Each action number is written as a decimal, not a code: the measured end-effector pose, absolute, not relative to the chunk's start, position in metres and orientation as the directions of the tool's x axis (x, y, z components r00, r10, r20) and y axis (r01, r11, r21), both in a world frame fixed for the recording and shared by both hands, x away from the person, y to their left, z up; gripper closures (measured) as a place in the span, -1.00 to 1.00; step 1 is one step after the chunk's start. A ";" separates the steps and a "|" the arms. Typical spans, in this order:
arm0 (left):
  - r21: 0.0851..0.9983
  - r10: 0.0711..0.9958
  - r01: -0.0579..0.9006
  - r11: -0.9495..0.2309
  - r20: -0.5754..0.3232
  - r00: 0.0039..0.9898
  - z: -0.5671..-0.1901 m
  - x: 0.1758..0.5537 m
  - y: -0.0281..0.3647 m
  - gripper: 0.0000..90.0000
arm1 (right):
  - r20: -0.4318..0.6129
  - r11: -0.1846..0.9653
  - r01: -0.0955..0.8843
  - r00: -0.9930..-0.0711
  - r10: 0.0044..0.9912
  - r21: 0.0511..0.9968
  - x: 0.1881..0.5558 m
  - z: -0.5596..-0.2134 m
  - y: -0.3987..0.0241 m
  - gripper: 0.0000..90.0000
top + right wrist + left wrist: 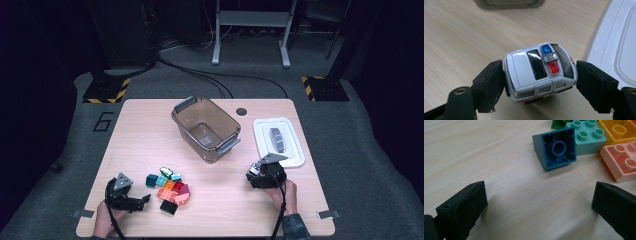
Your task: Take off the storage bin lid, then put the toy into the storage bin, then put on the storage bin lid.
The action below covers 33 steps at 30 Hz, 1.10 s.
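Your right tool (540, 75) had its jaws set about a white toy police car (540, 72), one pad against the car's tail and the other at its nose, so the car was clamped end to end. From above, that right tool (264, 172) stood near the counter's right side, just beside the near left corner of the white lid (279, 142). In the right gripper view the lid's (616, 50) raised rim ran close past the right-hand jaw, leaving little room on that side, while bare wood lay open to the left and ahead up to the clear bin (509, 3), whose base was cut off at the top edge.

The bin (205, 128) stood empty and skewed at mid-counter, well apart from both tools, with open counter (145, 130) on its left side. A dark object (278, 139) lay on the lid; you could not tell what it was.

Your left tool (131, 199) lay low near the front left edge, its jaws wide apart and holding nothing. In the left gripper view, plain wood lay between the jaws of that left tool (539, 200), and the blue block (556, 148) lay tipped on its side ahead, its hollow underside facing you. It touched the mint block (587, 136). The pink block (621, 161) and yellow block (616, 130) were cut off at the frame edge. The block pile (169, 187) sat just right of that tool.
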<state>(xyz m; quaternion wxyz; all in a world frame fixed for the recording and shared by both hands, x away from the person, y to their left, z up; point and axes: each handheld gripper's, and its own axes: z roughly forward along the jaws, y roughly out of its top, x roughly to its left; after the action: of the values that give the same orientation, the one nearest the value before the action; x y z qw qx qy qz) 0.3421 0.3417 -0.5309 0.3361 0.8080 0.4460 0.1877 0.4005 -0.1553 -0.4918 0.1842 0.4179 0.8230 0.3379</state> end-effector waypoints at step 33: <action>0.716 0.849 0.589 -0.374 0.008 0.529 -0.532 0.342 0.341 -1.00 | -0.051 0.427 0.517 -0.592 0.804 0.742 0.414 -0.424 -0.145 -0.48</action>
<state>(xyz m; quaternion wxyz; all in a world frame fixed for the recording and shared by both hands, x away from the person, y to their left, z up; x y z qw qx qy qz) 0.3418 0.3410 -0.5318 0.3381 0.8063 0.4458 0.1920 0.4142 -0.1448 -0.4244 0.2040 0.4030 0.8197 0.3522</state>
